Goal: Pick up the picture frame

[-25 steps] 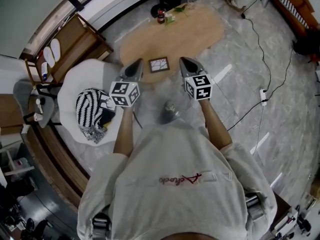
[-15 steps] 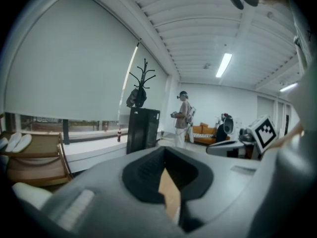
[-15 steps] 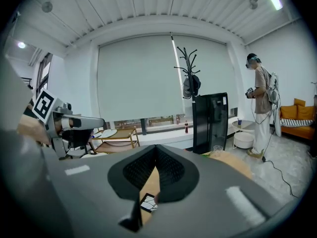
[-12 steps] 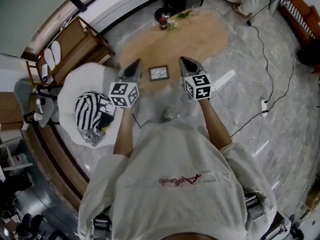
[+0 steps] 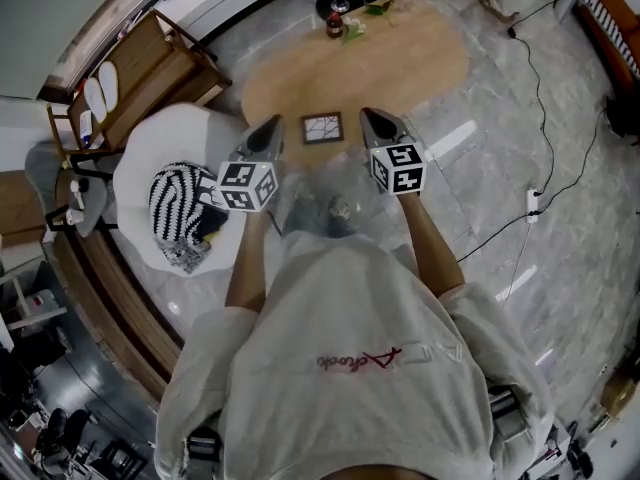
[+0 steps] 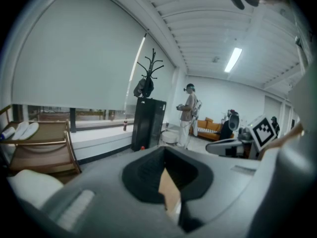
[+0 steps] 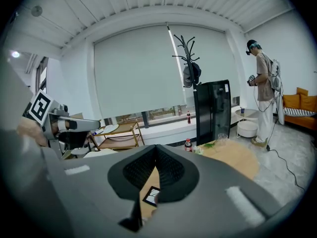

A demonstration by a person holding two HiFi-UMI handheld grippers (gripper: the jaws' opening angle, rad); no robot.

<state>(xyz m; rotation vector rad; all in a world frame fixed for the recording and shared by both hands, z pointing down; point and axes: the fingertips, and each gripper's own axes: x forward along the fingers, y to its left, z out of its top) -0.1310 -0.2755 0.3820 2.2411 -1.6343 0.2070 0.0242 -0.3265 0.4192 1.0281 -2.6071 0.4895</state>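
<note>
A small dark picture frame (image 5: pixel 322 128) lies flat on the near part of an oval wooden table (image 5: pixel 420 63). My left gripper (image 5: pixel 268 134) hangs just left of the frame and my right gripper (image 5: pixel 373 124) just right of it, both above the table's near edge. Both are shut with nothing in them. In the right gripper view the frame (image 7: pixel 150 196) shows through the slit under the closed jaws of that gripper (image 7: pixel 156 163). The left gripper (image 6: pixel 165 163) sees only a strip of tabletop beneath its jaws.
A dark bottle (image 5: pixel 335 23), a glass and some greenery stand at the table's far end. A white armchair (image 5: pixel 165 153) with a striped cloth (image 5: pixel 178 213) is at the left, beside a wooden rack (image 5: pixel 140 68). Cables (image 5: pixel 545 118) cross the floor at right. A person (image 7: pixel 265 93) stands beyond.
Both grippers have moved forward and lower toward the table, staying shut. The frame now lies between their tips rather than ahead of them.
</note>
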